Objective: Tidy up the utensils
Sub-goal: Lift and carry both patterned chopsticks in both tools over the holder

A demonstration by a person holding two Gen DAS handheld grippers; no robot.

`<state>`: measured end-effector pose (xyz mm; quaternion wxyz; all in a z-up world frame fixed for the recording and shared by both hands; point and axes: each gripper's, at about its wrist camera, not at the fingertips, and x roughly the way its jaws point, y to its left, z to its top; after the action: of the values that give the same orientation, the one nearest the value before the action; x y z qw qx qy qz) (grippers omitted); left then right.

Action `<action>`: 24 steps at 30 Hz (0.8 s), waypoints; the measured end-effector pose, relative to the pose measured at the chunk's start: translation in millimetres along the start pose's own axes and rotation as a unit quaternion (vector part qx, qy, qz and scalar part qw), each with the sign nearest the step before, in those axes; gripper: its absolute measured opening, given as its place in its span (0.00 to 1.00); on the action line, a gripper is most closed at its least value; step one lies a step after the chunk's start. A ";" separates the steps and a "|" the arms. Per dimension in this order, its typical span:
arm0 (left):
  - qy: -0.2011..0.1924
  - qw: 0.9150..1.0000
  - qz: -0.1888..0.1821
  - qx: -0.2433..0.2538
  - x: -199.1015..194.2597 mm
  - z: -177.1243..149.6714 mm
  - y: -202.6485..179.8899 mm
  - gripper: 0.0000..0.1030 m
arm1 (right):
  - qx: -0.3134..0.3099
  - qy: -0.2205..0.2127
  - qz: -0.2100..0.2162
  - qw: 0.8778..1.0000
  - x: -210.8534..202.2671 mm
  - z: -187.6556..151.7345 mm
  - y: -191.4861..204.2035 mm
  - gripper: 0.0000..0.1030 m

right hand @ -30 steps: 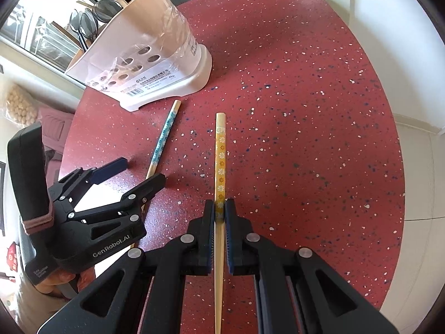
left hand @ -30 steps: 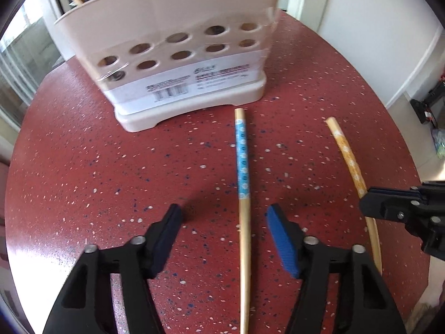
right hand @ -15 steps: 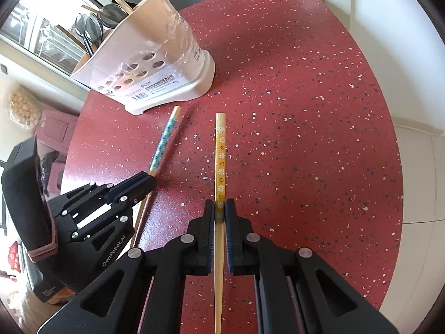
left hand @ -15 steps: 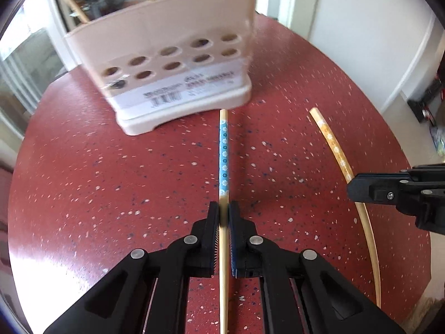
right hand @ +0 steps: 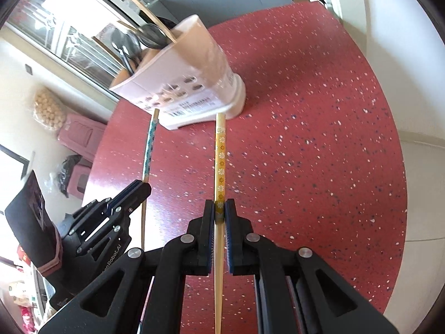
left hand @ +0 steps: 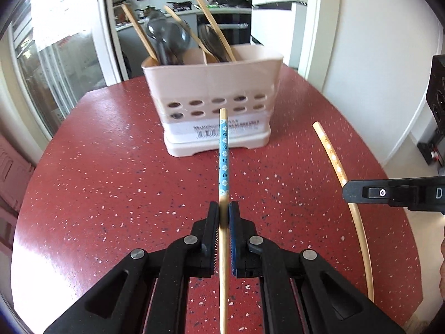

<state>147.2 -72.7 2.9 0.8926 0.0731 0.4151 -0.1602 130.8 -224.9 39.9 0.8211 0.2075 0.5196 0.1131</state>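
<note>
Blue chopstick (left hand: 223, 156) now clamped, lifted off table (left hand: 111, 167).

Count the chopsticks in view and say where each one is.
5: a blue-patterned chopstick in the left hand-held gripper, a yellow-patterned chopstick in the right hand-held gripper, and three plain ones standing in the utensil holder. More may be hidden inside.

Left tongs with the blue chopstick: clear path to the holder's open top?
Probably yes. The left tongs are shut on the blue chopstick, the table between them and the holder is bare, and the right tongs sit off to the side.
</note>
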 end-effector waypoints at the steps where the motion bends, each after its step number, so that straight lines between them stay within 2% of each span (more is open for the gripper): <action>1: -0.005 1.000 0.000 -0.005 -2.2 0.2 0.5 0.35 | -0.004 -0.005 0.001 1.000 -3.8 0.4 2.5 0.08; 13: -0.080 0.994 0.018 -0.068 -45.1 11.6 30.9 0.35 | -0.050 -0.066 0.015 0.996 -41.6 18.1 30.7 0.08; 24: -0.143 0.982 0.015 -0.120 -72.2 52.2 56.7 0.35 | -0.071 -0.109 0.032 0.991 -64.5 49.8 48.2 0.08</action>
<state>160.7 -17.0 91.6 0.9473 -0.0524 0.2982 -0.1046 149.0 -219.1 132.7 0.8813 0.1760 0.4110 0.1527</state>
